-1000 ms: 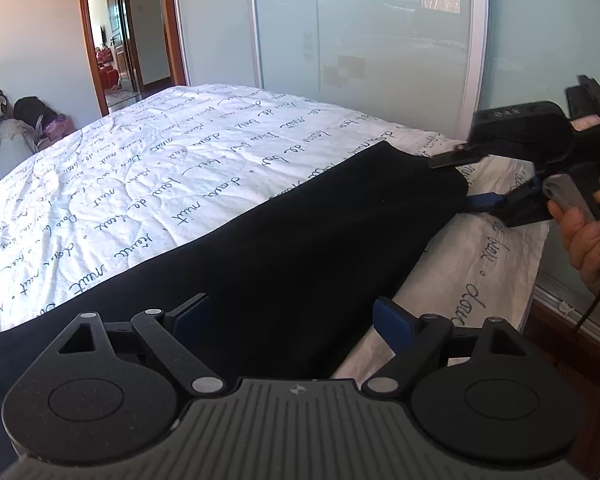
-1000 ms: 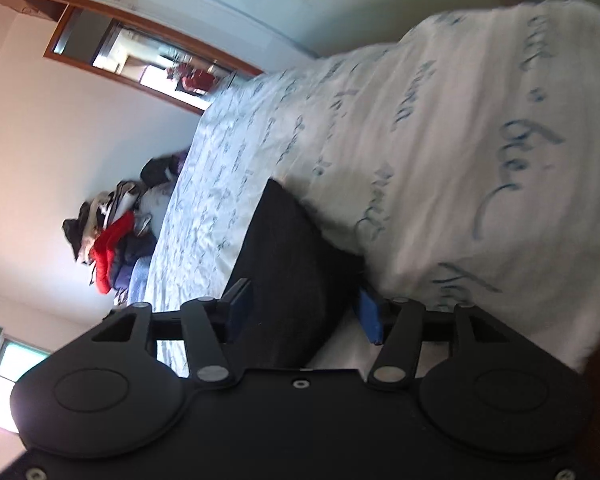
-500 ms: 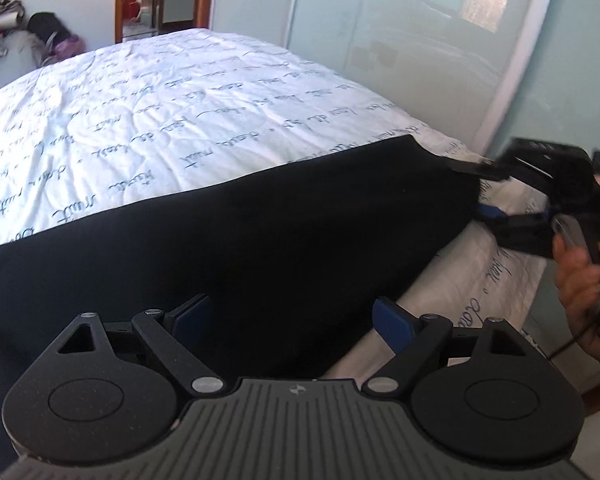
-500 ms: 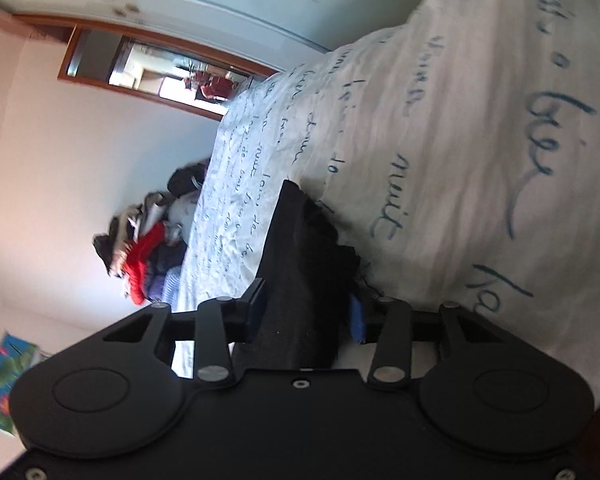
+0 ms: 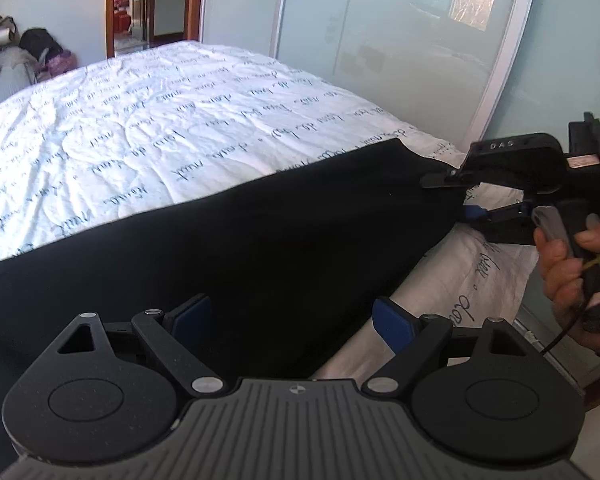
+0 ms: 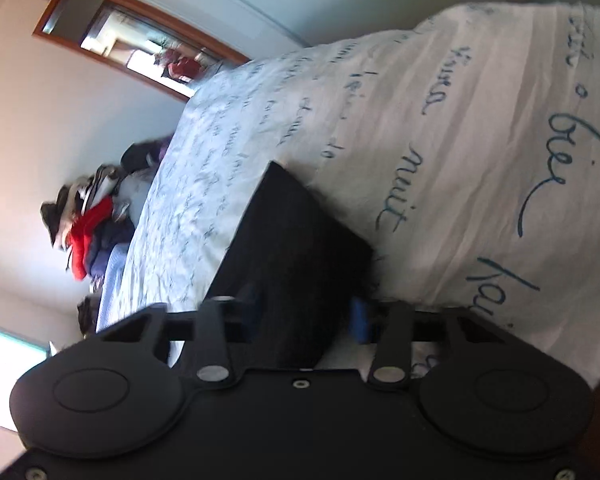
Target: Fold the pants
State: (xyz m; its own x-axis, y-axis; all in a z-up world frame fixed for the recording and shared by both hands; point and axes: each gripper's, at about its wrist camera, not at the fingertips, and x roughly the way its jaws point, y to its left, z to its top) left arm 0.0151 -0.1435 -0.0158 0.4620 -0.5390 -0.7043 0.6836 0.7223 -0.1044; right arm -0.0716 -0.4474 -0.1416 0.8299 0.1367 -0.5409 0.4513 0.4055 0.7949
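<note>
While right tongs [image 6: 304, 316] close, pants [image 5: 240, 248] edge hidden

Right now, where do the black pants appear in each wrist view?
Left wrist view: the black pants run across the middle, from the left edge to the right tool at their far end.
Right wrist view: the pants sit lower centre, between that tool's closing fingers.
Shared landmark: the script-printed bedspread.

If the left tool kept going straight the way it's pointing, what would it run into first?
Most likely the black pants: the left tool is wide open and angled down, with dark cloth filling the space ahead of its pads. Depth is hard to judge.
</note>
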